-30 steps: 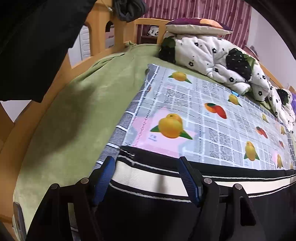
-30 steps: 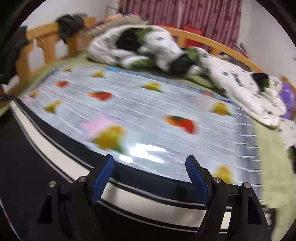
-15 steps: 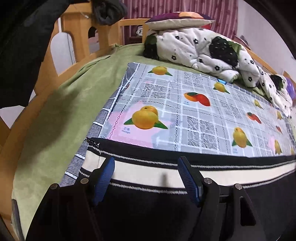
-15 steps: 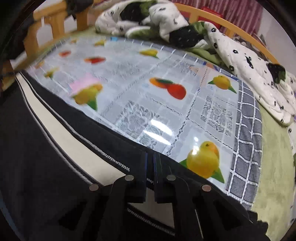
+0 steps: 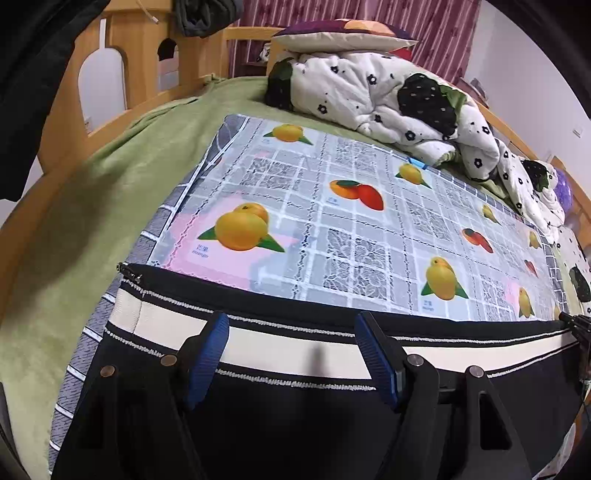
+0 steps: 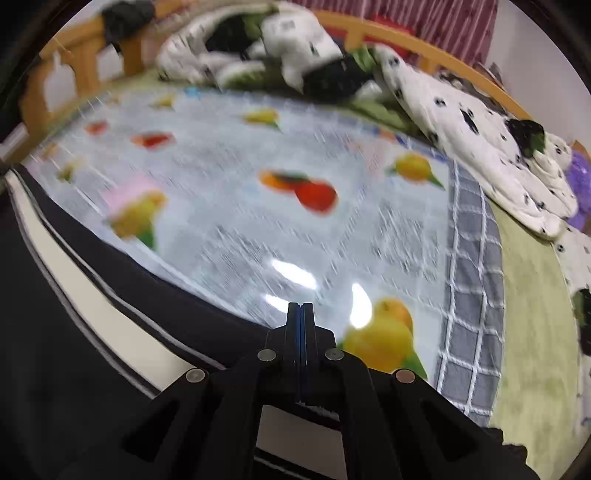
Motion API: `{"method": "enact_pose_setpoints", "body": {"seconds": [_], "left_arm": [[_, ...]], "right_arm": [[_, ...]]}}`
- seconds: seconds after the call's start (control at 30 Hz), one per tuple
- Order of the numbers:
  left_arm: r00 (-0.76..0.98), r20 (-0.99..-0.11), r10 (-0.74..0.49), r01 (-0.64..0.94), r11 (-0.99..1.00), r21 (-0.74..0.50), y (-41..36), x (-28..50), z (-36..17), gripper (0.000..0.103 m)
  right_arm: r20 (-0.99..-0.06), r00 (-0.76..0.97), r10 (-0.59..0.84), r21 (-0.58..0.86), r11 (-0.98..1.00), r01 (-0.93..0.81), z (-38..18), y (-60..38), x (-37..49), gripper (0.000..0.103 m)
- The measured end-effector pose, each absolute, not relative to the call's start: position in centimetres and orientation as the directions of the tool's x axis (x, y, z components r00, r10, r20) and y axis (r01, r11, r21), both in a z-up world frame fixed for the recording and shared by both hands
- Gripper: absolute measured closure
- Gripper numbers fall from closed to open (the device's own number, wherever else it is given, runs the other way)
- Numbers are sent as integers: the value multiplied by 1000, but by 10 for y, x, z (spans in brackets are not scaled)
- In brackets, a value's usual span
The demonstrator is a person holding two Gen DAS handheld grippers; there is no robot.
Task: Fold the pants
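Black pants [image 5: 295, 424] with a cream side stripe edged in white lie across the near edge of a fruit-print mat [image 5: 351, 229] on the bed. My left gripper [image 5: 293, 354] is open, its blue pads straddling the cream stripe. In the right wrist view the pants [image 6: 74, 350] fill the lower left. My right gripper [image 6: 300, 332] is shut on the pants' edge, near the mat's right end.
A green blanket [image 5: 92, 206] covers the bed under the mat. A rumpled white floral quilt [image 5: 388, 96] and a pillow [image 5: 343, 35] lie at the far side. Wooden bed rails [image 5: 122, 48] run along the left and back.
My right gripper closed on the pants' edge and has moved a little; its view is now blurred. My left gripper stays open and has shifted slightly along the stripe.
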State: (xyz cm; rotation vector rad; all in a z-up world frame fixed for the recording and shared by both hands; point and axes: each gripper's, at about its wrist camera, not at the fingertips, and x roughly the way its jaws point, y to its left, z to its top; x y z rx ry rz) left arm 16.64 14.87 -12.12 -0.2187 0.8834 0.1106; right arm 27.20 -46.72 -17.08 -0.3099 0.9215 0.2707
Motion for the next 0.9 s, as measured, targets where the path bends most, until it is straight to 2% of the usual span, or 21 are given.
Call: {"method": "enact_pose_setpoints", "body": {"seconds": [0.07,0.1,0.17,0.2,0.23,0.3,0.33,0.37,0.4,0.5,0.57,0.67,0.73,0.8,0.87,0.9], "left_arm": [[640,-768,-5,-166,975,-145,147,164,-122,34],[635,-772,-18,-156,976,-151,148,164,-124,34],[617,-787,-36,-146,977,-159,149,165,-132,34],[616,-787,-36,-147,976,-159,149,166,-134,34],[615,-787,-38,-150,975,-164,149,166,-139,34],[604,-795,-48,-155,972,-176,149,169,-145,34],[597,-800,-53,-159,970,-182,148,171,-148,34],[595,-802,-57,-158,970,-186,147,171,-149,34],[596,-801,-61,-153,970,-187,146,172,-149,34],[621,-782,-46,-146,974,-174,146,169,-143,34],[627,-778,-41,-152,973,-173,147,169,-142,34],[541,-841,-14,-186,973,-135,147,181,-158,34],[498,-867,3,-199,974,-111,149,184,-165,35],[527,-850,1,-200,972,-123,151,173,-156,34],[553,-833,-12,-195,970,-144,154,160,-144,34],[561,-828,-13,-195,970,-147,156,154,-138,34]], "right_arm": [[-788,601,133,-78,947,-312,-163,-479,263,103],[-774,617,140,-60,955,-292,-159,-484,256,99],[-743,644,185,-3,960,-280,-149,-493,240,76],[-728,654,205,11,958,-287,-146,-494,232,52],[-718,666,202,-2,956,-292,-147,-492,226,39],[-745,644,175,-41,951,-306,-159,-486,228,39],[-769,623,144,-71,949,-307,-169,-481,232,47],[-778,620,105,-117,945,-307,-175,-475,235,64],[-785,611,107,-134,932,-336,-178,-470,237,99],[-772,626,113,-146,926,-347,-167,-469,240,102],[-748,654,112,-108,952,-285,-163,-480,247,103],[-795,603,62,-107,965,-240,-186,-485,264,103],[-787,616,31,-127,969,-212,-184,-482,265,103],[-779,627,1,-132,977,-166,-176,-482,259,103],[-761,649,-11,-121,985,-125,-162,-482,241,97],[-759,651,-21,-121,987,-110,-158,-481,233,89]]}}
